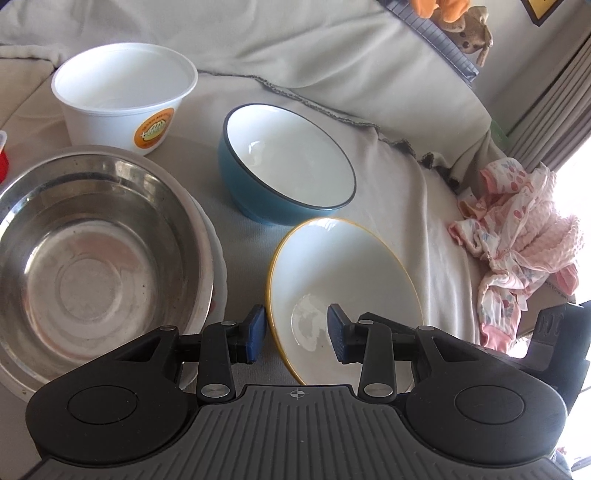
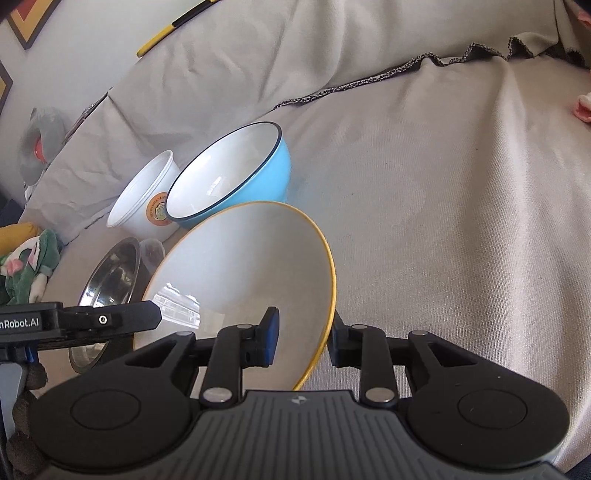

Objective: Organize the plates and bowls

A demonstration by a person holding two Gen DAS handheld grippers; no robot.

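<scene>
Bowls on a wrinkled beige sofa cover [image 1: 369, 74]

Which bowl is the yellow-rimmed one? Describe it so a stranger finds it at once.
Start at the grey-covered sofa seat where the dishes sit. Nearest the cameras, in front of the blue bowl and right of the steel bowl, stands the yellow-rimmed bowl. It alone is white with a thin yellow edge, tilted, its rim between the right gripper's fingers.

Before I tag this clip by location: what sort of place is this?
Probably a living room or bedroom, not a kitchen. The bowls sit on a sofa or bed under a grey cloth cover, with a soft toy behind and pink baby clothes alongside.
</scene>
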